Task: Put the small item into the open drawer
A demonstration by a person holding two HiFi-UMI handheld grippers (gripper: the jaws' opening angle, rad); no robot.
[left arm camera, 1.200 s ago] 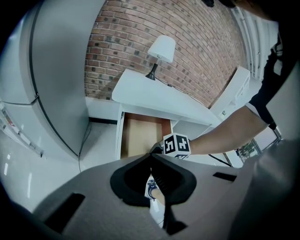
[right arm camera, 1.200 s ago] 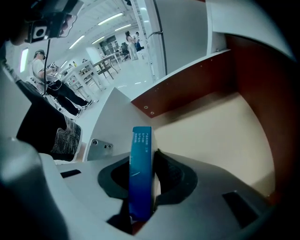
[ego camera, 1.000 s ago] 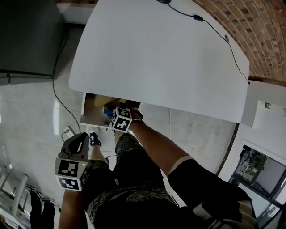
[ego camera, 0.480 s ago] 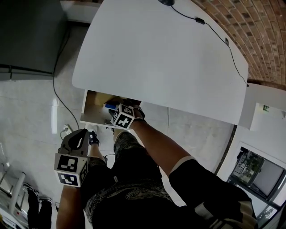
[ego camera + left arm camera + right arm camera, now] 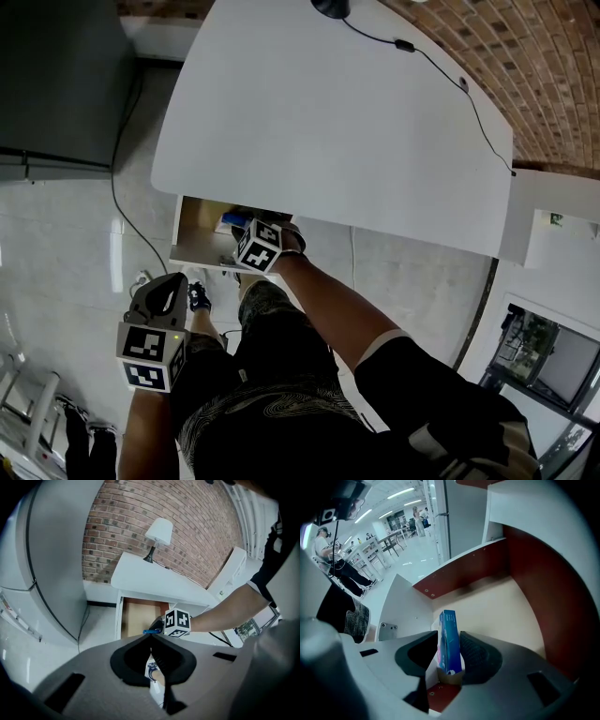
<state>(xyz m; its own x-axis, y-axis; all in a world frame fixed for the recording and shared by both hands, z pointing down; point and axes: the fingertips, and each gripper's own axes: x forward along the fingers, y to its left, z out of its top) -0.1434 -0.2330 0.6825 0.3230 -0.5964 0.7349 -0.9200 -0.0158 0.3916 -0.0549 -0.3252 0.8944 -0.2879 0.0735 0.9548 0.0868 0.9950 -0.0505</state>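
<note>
A small blue box [image 5: 449, 641] stands on edge on the floor of the open drawer [image 5: 497, 611], between the jaws of my right gripper [image 5: 449, 635]. The jaws have spread apart and no longer squeeze it. From the head view, the right gripper [image 5: 246, 234] reaches over the front of the drawer [image 5: 192, 246] under the white desk [image 5: 328, 122], with the blue box [image 5: 232, 221] just past it. My left gripper [image 5: 172, 286] hangs low by the person's left leg, shut and holding nothing. The left gripper view has the left gripper [image 5: 151, 638] facing the drawer [image 5: 136, 616].
A lamp [image 5: 158, 529] stands on the desk against a brick wall, and its cable [image 5: 441, 66] runs across the desktop. A tall grey cabinet [image 5: 56, 84] stands left of the desk. A cord [image 5: 117, 206] trails on the tiled floor by the drawer.
The right gripper has edged slightly further over the drawer front. The left gripper has stayed low at the person's side.
</note>
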